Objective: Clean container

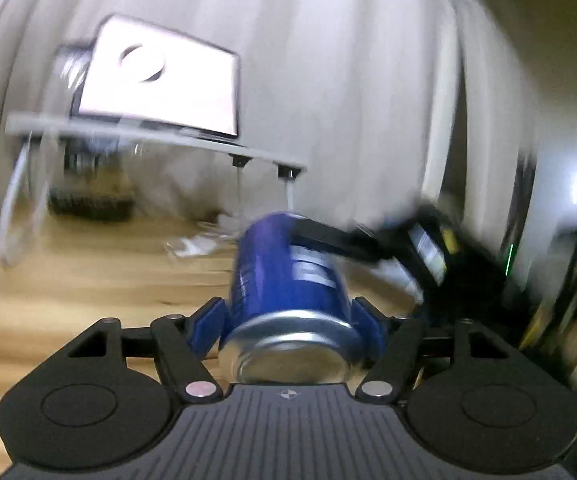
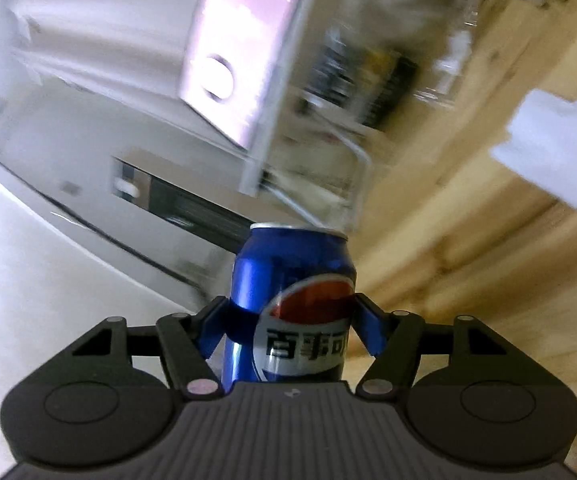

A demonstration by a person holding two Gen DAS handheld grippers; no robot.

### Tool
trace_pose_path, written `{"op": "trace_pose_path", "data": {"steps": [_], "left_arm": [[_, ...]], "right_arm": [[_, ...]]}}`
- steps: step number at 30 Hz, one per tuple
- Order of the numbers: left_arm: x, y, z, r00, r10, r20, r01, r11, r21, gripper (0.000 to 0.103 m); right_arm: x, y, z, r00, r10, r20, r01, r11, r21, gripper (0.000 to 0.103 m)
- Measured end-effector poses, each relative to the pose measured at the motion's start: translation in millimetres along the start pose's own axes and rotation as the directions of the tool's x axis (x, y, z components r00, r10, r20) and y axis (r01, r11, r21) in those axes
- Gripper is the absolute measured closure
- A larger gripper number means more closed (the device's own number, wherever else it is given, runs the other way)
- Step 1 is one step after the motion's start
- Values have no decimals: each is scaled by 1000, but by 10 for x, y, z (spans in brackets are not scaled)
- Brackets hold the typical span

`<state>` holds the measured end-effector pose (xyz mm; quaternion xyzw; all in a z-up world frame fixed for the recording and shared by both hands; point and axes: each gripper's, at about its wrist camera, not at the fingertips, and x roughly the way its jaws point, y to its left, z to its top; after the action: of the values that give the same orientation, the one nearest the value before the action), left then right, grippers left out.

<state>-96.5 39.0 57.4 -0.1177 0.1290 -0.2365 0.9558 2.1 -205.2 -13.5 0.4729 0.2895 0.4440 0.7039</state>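
Both tongs grasp one blue Pepsi can [image 2: 292, 300], right tongs [image 2: 290, 320] showing its Chinese lettering.

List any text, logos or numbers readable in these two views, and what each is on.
"百事可": white Chinese characters under the red, white and blue Pepsi globe on the blue can clamped in the right tool.
White label blocks on the can's side in the left wrist view: too blurred to read.
Nothing else legible.

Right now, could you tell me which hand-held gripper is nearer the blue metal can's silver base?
Left. The left hand-held gripper clamps the blue metal can just above its silver base; the right hand-held gripper grips nearer its top.
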Motion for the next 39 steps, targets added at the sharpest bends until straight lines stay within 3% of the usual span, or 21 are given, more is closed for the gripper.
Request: {"op": "trace_pose_path", "data": {"steps": [2, 5, 7, 9, 10, 12, 14, 15, 16, 17, 20, 22, 23, 24, 26, 28, 30, 36, 39], "left_arm": [[2, 43, -2, 999, -37, 18, 38, 997, -70, 32], [-39, 21, -21, 997, -50, 57, 54, 995, -78, 36], [-45, -40, -29, 998, -33, 47, 34, 999, -28, 36], [-38, -196, -57, 998, 54, 31, -58, 986, 154, 36], [-28, -286, -93, 995, 95, 37, -101, 954, 283, 36], [-12, -486, -229, 989, 134, 60, -146, 841, 521, 36], [-7, -648, -386, 984, 152, 96, -175, 696, 696, 36], [-10, -683, -439, 983, 151, 107, -180, 643, 744, 36], [-23, -693, -464, 983, 145, 115, -181, 621, 763, 36], [-39, -693, -461, 983, 139, 118, -179, 618, 766, 36], [-89, -626, -356, 988, 111, 111, -157, 723, 673, 35], [-139, -458, -202, 996, 38, 85, -74, 877, 475, 35], [-161, -364, -138, 997, 3, 78, -31, 933, 359, 34], [-188, -288, -100, 996, -30, 86, 7, 965, 264, 34], [-220, -179, -71, 991, -77, 112, 62, 988, 138, 33], [-268, -109, -76, 985, -109, 131, 104, 994, 44, 33], [-254, -97, -88, 986, -110, 128, 109, 994, 16, 36], [-210, -18, -82, 985, -88, 150, 87, 996, 17, 36], [-100, -57, -77, 994, -32, 104, 20, 993, 117, 36]], "right_arm": [[-72, -105, -26, 995, 95, 29, -96, 993, 68, 35], [-102, -115, -74, 990, 136, 35, -139, 987, 77, 35], [-119, -100, -75, 991, 134, 30, -136, 988, 72, 34], [-137, -89, -44, 993, 117, 19, -118, 991, 67, 32], [-144, -69, -20, 995, 94, 13, -95, 994, 55, 31], [-156, -24, 30, 999, 46, 4, -46, 999, 27, 31], [-138, 9, 69, 1000, 18, -13, -18, 1000, 17, 31], [-138, 30, 62, 1000, 9, -16, -9, 1000, 3, 31], [-140, 51, 52, 1000, 1, -17, -1, 1000, -13, 30], [-141, 72, 42, 1000, -8, -19, 7, 1000, -28, 31], [-180, 60, 7, 1000, 30, 0, -30, 999, -36, 33], [-186, -1, -6, 995, 95, 18, -95, 995, 1, 33], [-193, -31, -14, 992, 124, 31, -125, 992, 17, 33], [-201, -62, -22, 987, 152, 44, -153, 988, 32, 33], [-198, -113, -43, 980, 187, 64, -191, 980, 57, 33], [-193, -162, -63, 972, 220, 81, -226, 971, 79, 33], [-185, -213, -83, 962, 256, 92, -265, 959, 105, 33], [-171, -256, -100, 961, 264, 82, -272, 955, 118, 32], [-176, -191, -42, 979, 198, 56, -201, 977, 65, 30]]}}
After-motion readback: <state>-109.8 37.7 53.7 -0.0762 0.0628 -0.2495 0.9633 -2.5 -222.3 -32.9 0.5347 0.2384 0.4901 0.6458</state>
